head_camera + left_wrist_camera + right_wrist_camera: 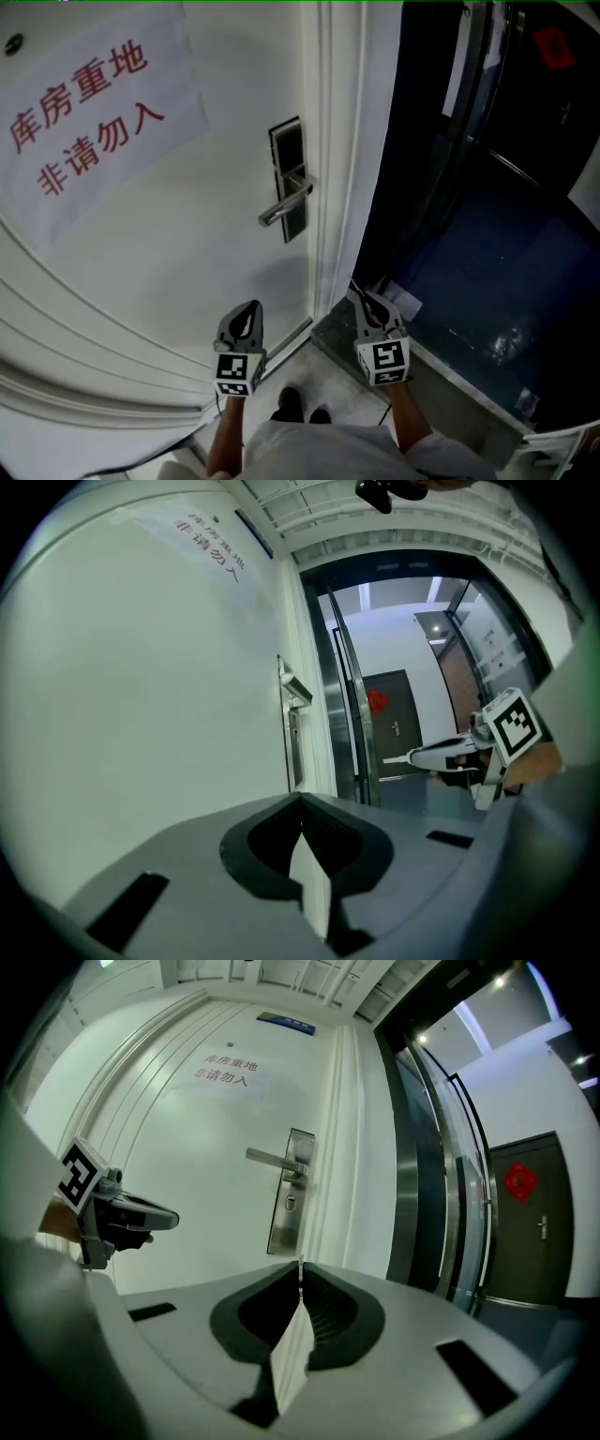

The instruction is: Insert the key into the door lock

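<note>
Right, we're facing a white door (187, 244) with moulded panels, a paper notice (89, 112) in red characters taped high on it, and the door lock (288, 178), a dark upright plate with a silver handle (284, 203), sitting by the frame. To the right the room drops off into a dim hallway with a dark blue floor (469, 272) and a glass partition (441, 1147), and beyond that there's a dark door carrying a red ornament (521, 1181). Both tools hang low, well short of the lock. The left gripper (246, 319) has its jaws pressed together with nothing between them. The right gripper (366, 305) is clamped tight on the key (300, 1274), so only a thin sliver pokes out past the jaw tips, and the rest is buried. From the left gripper view that sliver shows as a pale blade pointing toward the door edge. The keyhole reads as a small round spot under the handle in the right gripper view; from the head view it can't be made out. The person's forearms are cut off at the bottom edge, with dark shoes (300, 405) just peeking out between them
</note>
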Tool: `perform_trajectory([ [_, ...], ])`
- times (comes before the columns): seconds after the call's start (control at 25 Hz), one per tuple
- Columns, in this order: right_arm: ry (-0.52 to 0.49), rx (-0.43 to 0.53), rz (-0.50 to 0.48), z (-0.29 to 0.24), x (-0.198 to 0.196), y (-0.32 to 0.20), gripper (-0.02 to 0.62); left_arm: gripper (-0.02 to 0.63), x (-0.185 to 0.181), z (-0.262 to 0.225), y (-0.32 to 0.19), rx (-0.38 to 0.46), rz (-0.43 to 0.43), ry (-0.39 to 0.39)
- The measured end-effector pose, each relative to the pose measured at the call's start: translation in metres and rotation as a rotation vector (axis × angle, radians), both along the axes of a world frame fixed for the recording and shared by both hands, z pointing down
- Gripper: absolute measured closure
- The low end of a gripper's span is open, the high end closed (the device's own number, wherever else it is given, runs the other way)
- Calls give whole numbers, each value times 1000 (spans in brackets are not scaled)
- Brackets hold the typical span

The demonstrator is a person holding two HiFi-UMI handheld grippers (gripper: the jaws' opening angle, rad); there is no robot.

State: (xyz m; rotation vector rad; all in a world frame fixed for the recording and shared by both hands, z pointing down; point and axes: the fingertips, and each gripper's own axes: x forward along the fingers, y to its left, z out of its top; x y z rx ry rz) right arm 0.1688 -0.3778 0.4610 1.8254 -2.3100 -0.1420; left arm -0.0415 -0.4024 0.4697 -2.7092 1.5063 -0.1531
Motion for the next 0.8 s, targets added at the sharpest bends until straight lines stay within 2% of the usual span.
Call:
perform_trajectory([
  [0.44,25,20,80,-9,-28,-68,566,589,17,6,-55,1,166,12],
  [0.64,12,20,95,-7,-30,-83,566,589,14,11,-72,-16,194,20],
  [0.8,8,32,63,-10,-29,-96,566,589,20,10,-77,-12,180,12],
])
